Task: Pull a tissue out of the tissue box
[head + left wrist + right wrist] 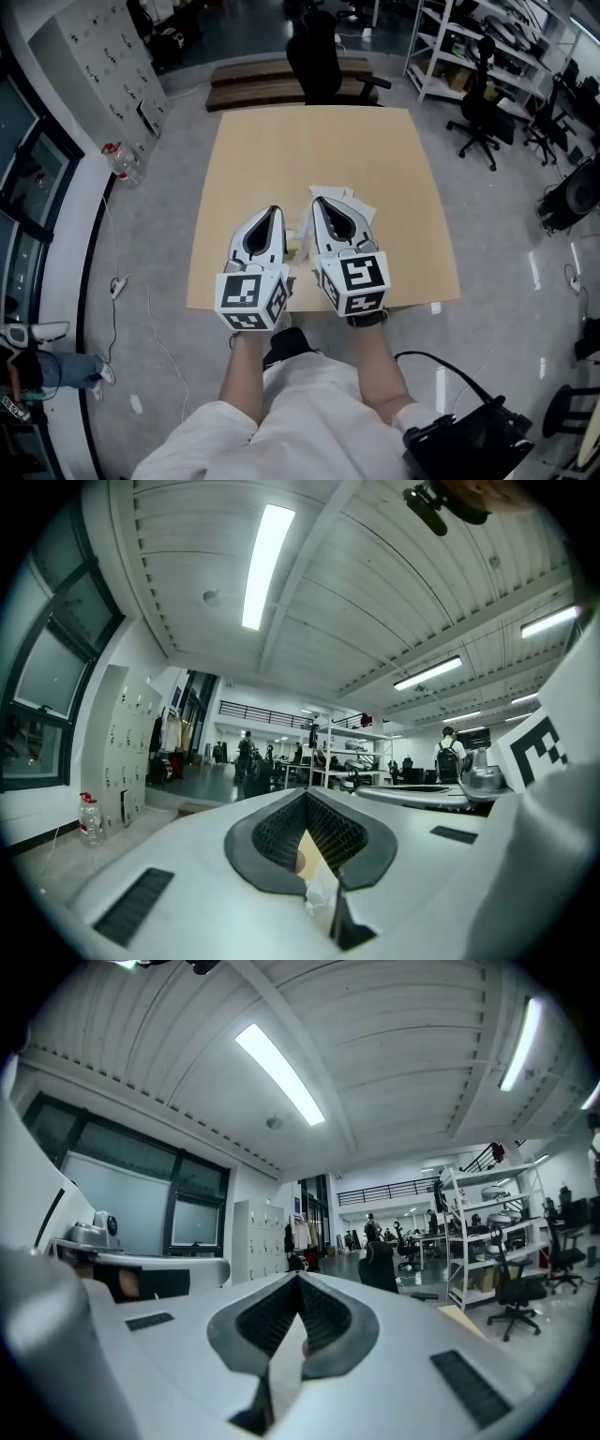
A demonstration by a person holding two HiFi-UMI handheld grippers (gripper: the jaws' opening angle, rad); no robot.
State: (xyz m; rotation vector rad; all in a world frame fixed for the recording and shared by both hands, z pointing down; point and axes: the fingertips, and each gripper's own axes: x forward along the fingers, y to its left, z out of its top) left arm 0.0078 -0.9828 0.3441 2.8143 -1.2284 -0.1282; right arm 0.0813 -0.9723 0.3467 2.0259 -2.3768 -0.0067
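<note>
Tissues (347,200): one loose heap on one table (309,150); left tongs (277,211), right tongs (316,200) both closed, side by side.

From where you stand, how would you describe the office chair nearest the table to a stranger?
Start at the light wooden table. Just beyond its far edge stands a black high-backed office chair. The other black chairs stand off to the right, by the white shelves.

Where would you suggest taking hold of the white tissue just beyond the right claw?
Take the crumpled tissue by its loose edge nearest the right claw, which is shut and must open first. Come in level from the near side of the table: the claw points that way, and the folds seem to stand free there.
</note>
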